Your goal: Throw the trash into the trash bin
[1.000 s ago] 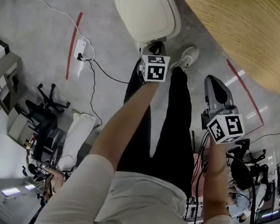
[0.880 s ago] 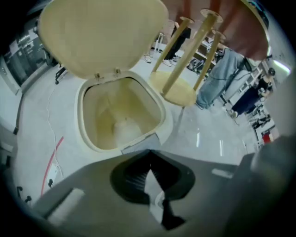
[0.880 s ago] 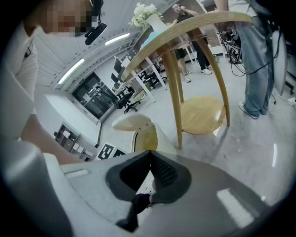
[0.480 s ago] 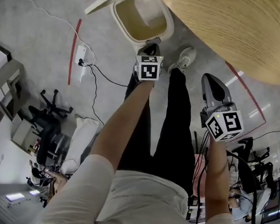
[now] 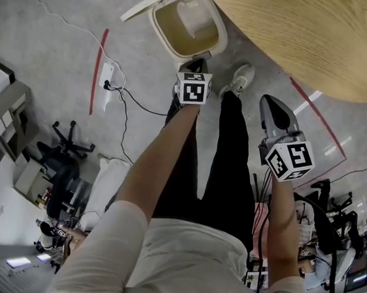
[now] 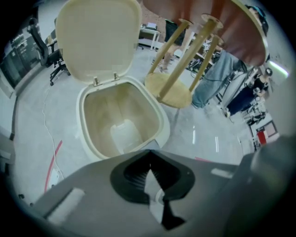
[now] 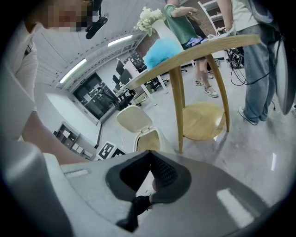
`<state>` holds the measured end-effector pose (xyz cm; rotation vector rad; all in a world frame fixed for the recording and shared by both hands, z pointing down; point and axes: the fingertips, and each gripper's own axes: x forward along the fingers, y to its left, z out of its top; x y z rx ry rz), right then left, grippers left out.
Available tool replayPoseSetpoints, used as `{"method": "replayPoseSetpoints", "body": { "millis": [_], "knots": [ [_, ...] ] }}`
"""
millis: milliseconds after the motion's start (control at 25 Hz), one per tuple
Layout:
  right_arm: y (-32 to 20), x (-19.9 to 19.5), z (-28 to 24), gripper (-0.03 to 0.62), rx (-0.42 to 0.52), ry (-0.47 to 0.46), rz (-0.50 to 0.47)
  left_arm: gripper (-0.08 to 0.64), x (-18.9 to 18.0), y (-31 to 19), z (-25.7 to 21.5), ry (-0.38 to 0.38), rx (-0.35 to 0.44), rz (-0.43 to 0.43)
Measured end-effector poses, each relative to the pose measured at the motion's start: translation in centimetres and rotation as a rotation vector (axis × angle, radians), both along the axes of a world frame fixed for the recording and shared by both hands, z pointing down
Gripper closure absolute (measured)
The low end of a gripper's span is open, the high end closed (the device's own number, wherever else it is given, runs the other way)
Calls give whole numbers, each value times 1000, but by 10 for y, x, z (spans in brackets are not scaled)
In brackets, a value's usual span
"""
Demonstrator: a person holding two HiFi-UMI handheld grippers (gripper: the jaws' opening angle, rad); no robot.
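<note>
Trash bin point(image 6: 90, 139): lid point(image 6: 97, 37) up
Inside: pale piece point(image 6: 125, 136) on the bottom, possibly the trash
Left tool point(image 6: 151, 150): pressed together, above bin's near rim
Right tool point(image 7: 150, 151): pressed together, empty

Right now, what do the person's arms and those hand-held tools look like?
The left gripper and right gripper are grey shells with black ribbed pads, each bearing a white cube of black square markers. The person wears a cream short-sleeved shirt.
</note>
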<state>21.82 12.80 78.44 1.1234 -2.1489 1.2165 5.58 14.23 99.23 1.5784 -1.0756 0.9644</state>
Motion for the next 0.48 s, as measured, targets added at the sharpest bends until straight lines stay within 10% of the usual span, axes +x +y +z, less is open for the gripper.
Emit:
{"method": "replayPoseSetpoints", "body": {
  "millis": [480],
  "knots": [
    [0, -14, -49, 592, 40, 17, -2, 554, -3, -7, -62, 22, 107, 90]
  ]
}}
